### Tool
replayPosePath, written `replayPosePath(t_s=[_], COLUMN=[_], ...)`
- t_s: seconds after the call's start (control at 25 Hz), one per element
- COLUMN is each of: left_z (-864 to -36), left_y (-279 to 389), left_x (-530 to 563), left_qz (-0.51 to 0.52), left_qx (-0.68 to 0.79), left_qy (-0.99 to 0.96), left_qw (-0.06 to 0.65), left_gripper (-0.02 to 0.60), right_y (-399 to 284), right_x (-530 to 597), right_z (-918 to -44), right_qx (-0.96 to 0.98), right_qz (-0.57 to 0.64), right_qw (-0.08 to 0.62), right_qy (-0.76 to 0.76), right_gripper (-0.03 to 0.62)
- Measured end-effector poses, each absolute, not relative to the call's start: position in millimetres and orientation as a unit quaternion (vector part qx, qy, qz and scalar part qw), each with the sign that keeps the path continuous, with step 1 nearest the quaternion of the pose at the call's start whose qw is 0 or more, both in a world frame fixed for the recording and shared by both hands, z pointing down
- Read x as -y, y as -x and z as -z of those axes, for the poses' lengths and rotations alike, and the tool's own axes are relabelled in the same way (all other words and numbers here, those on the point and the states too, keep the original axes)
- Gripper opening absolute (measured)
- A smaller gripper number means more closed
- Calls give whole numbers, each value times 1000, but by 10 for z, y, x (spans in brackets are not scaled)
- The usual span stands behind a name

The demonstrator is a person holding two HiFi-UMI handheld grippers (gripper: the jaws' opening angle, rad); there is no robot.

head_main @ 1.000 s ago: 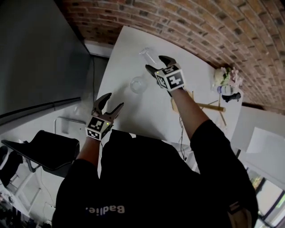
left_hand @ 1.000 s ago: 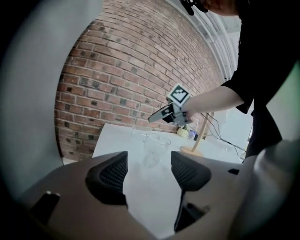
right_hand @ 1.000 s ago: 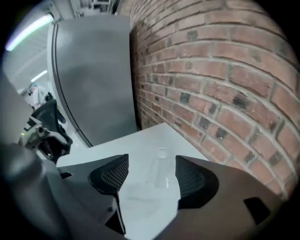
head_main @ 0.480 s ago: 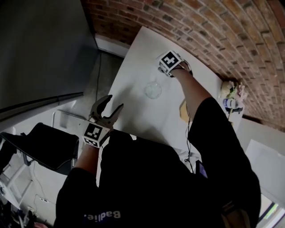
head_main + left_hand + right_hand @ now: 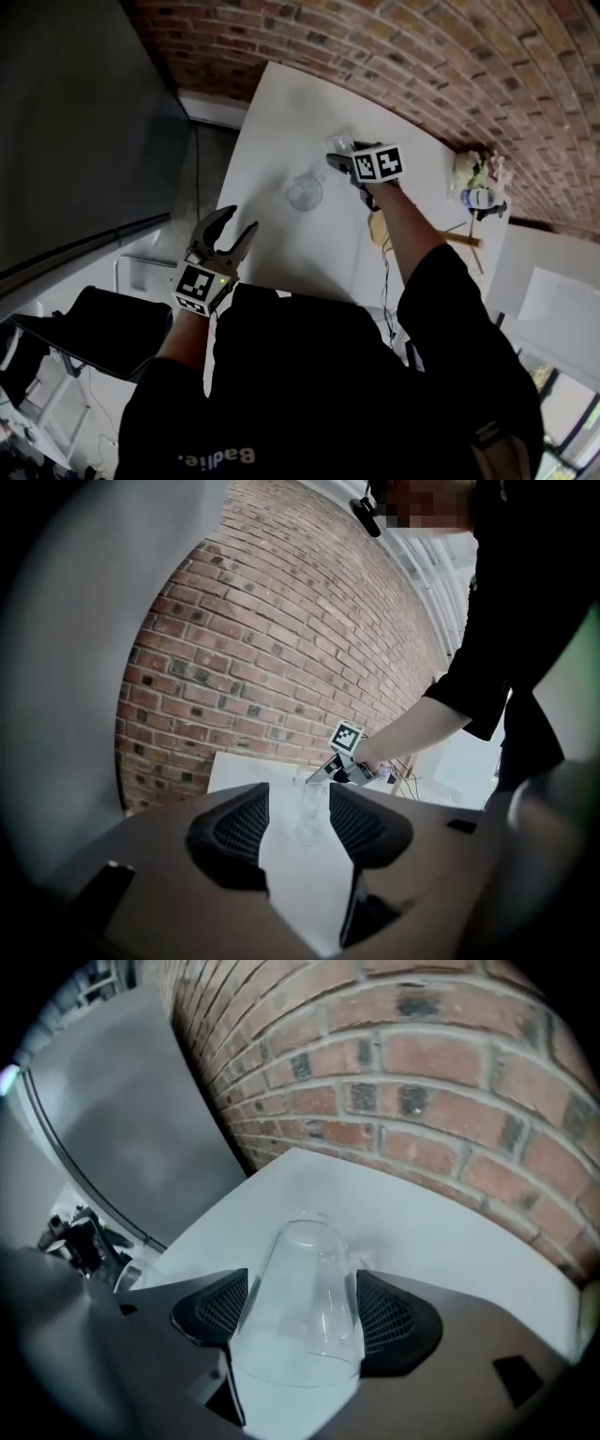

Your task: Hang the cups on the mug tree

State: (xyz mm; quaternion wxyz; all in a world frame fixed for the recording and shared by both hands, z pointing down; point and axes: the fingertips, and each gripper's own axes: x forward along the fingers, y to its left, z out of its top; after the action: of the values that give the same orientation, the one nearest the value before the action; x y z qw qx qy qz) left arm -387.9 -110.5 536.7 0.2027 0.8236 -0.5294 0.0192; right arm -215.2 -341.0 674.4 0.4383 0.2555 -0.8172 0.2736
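Glass, thin, slick and breakable: the clear glass cup (image 5: 298,1335) on the far side of the white table (image 5: 272,103) wants a gentle hold across its body. The right gripper (image 5: 302,1277), higher a second ago, now straddles it, jaws just opened wide, not pressing. The left gripper (image 5: 298,794), empty, has been narrowing to half-apart.

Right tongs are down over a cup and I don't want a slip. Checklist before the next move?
1. Cup between right tongs: ok, upside-down clear cup stands between the pads.
2. Pads pressing: not ok, jaws have just been opening and stand wide.
3. Handle side: cannot tell.
4. Left tongs clear: ok, empty, just been closing, well short of the cup.
5. Mug tree pegs free: cannot tell, arm hides part.
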Motion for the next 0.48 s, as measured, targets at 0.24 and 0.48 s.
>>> replayPosePath(t_s=[0.24,0.48], left_z=[-5284,-5349], left_y=[3570,3357], left_x=[1127,1003], left_qz=[-25,-20], left_qx=[479,452], left_qy=[-852,-867], left_qw=[209,207], left_gripper=[189,183], right_y=[1591,1311], right_x=[2858,2181], right_z=[-6715,-6715], right_qx=[775,682], right_qz=[-266,-81], right_qw=[523,723], right_qy=[-235,-68], right_gripper=[357,359])
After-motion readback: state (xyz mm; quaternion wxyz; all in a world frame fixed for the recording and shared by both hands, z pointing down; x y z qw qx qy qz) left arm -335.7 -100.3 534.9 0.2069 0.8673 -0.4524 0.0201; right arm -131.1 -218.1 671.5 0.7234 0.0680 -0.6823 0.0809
